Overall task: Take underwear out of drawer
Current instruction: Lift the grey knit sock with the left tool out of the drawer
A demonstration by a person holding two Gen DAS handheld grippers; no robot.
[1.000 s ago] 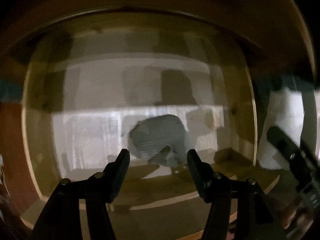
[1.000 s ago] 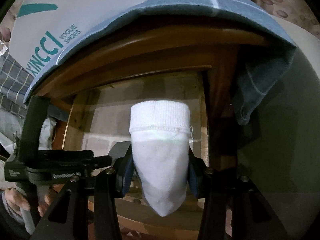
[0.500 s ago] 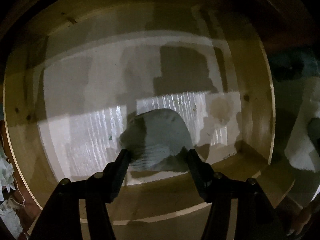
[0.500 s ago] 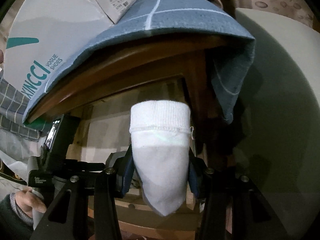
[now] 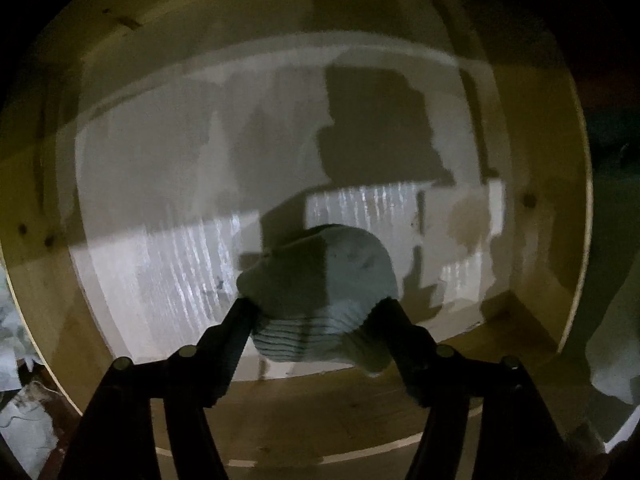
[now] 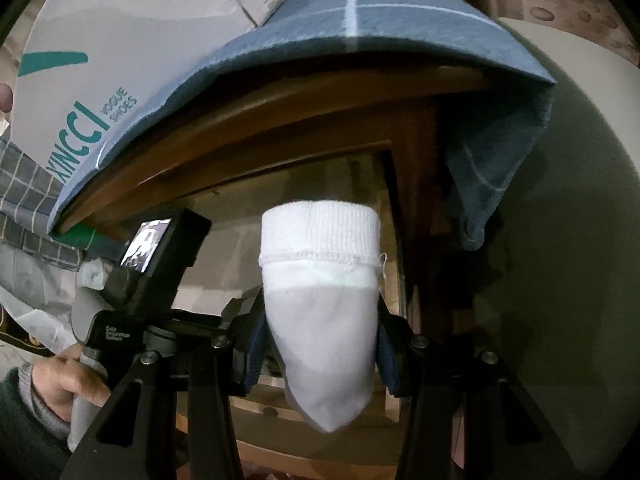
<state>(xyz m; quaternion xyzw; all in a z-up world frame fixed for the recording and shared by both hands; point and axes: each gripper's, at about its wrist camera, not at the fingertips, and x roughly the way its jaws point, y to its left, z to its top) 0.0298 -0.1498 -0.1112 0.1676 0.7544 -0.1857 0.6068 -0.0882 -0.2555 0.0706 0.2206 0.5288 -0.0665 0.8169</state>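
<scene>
Drawer (image 5: 56, 272): pale wooden box fills my left wrist view, walls curving round the frame, white streaky liner on the floor, hard shadows across it.

Cabinet (image 6: 280, 128): dark reddish wood, upper middle of my right wrist view. Blue cloth (image 6: 400, 28) with thin white lines draped over its top, hanging down at right. White shoe box (image 6: 120, 48) with teal lettering sits on the cloth, upper left.

Grey-blue bundle (image 5: 320, 292): soft rounded lump, ribbed at its lower edge, low centre of the drawer. My left gripper (image 5: 316, 312) is spread about the bundle's width, a finger at each flank; grip or mere contact, I cannot tell.

White garment (image 6: 320, 320): ribbed cuff on top, smooth knit tapering to a point below. My right gripper (image 6: 320, 340) is clamped on it, blue pads pressed to both sides, held in front of the cabinet opening.
</scene>
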